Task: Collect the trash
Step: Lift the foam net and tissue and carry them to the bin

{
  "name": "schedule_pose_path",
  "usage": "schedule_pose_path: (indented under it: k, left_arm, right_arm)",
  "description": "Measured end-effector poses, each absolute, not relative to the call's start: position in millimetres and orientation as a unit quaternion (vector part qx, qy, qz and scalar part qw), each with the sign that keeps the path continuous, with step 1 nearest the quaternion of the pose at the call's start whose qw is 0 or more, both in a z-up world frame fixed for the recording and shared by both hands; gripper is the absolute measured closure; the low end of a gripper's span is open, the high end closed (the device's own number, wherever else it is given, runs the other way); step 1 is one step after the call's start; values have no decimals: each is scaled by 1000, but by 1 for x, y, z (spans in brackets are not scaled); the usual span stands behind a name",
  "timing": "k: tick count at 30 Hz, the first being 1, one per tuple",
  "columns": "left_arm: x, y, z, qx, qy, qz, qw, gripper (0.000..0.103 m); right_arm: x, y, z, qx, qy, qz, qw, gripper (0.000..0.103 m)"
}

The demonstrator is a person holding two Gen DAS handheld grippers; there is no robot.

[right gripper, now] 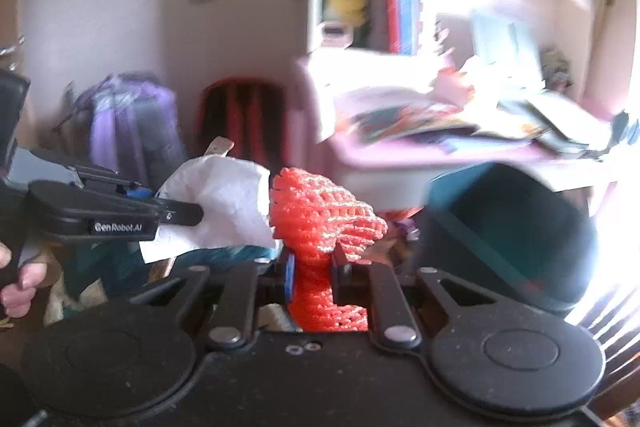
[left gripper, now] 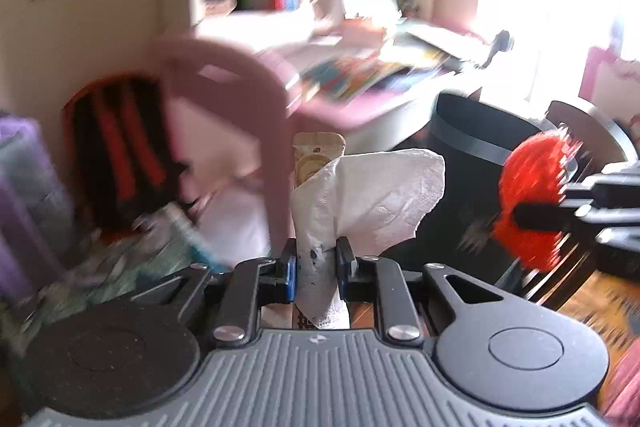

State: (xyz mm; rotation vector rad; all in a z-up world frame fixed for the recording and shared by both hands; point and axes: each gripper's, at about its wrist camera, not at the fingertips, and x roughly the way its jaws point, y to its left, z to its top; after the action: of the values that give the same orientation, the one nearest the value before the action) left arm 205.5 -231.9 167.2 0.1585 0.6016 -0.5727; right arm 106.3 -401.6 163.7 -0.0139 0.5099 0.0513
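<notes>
My left gripper (left gripper: 316, 259) is shut on a crumpled white tissue (left gripper: 372, 195), and a beige wrapper (left gripper: 316, 155) stands up behind the tissue in the same grip. In the right wrist view that left gripper (right gripper: 188, 213) comes in from the left with the tissue (right gripper: 224, 207). My right gripper (right gripper: 312, 267) is shut on a piece of red foam netting (right gripper: 324, 223); the left wrist view shows the netting (left gripper: 528, 199) at the right edge. A dark round trash bin (left gripper: 472, 163) stands ahead on the floor, to the right in the right wrist view (right gripper: 508, 235).
A pink chair (left gripper: 224, 91) and a pink desk (right gripper: 440, 151) piled with books and papers stand behind. A red-and-black backpack (right gripper: 244, 119) and a purple bag (right gripper: 128, 123) lean on the wall. A hand (right gripper: 20, 283) grips the left tool's handle.
</notes>
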Motion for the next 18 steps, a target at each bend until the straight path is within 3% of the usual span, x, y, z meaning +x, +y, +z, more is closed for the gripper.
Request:
schedule_pose_path:
  k: [9,18]
  left_arm:
    - [225,-344,242,53,240,-331,911,85]
    - [255,-439,232,48,242,-370,896,85]
  right_arm:
    - [112,-483,194,17,224,-53,973,88]
    - [132,-536,175,34,241,-101,965,87]
